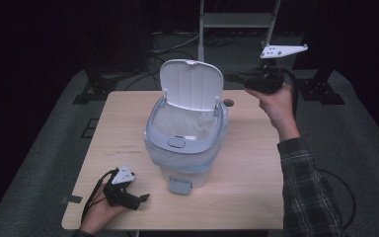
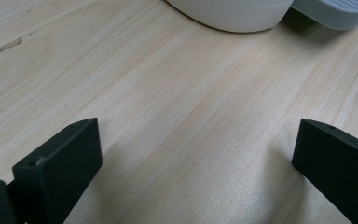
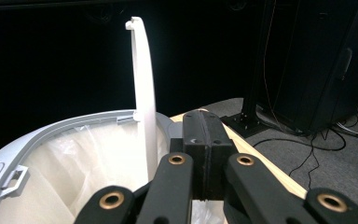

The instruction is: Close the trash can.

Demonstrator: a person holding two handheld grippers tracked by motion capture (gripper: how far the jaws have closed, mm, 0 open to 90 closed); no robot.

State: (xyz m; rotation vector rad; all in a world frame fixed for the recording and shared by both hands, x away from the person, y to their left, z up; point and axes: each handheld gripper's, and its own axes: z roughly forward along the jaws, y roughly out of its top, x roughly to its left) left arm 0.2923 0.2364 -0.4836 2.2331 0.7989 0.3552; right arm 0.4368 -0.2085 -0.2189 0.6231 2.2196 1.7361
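Bin (image 1: 185,143): centre of the high view, on the table (image 1: 256,197), lid (image 1: 190,84) up, clear bag inside.
Pedal (image 1: 180,186): grey, at the bin's near base; also upper right in the left gripper view (image 2: 335,11).
Left gripper (image 1: 135,197): lower left of the high view, low on the table; jaws wide apart in its own view, nothing between.
Right gripper (image 1: 232,77): upper right of the high view, raised beside the lid; jaws pressed together, empty.
Right gripper view: lid edge-on, upright (image 3: 144,93); bin rim at lower left (image 3: 42,135).

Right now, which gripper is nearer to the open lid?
Right. The right gripper hangs just beside the lid, jaws shut. The left gripper rests on the table, by the bin's pedal.
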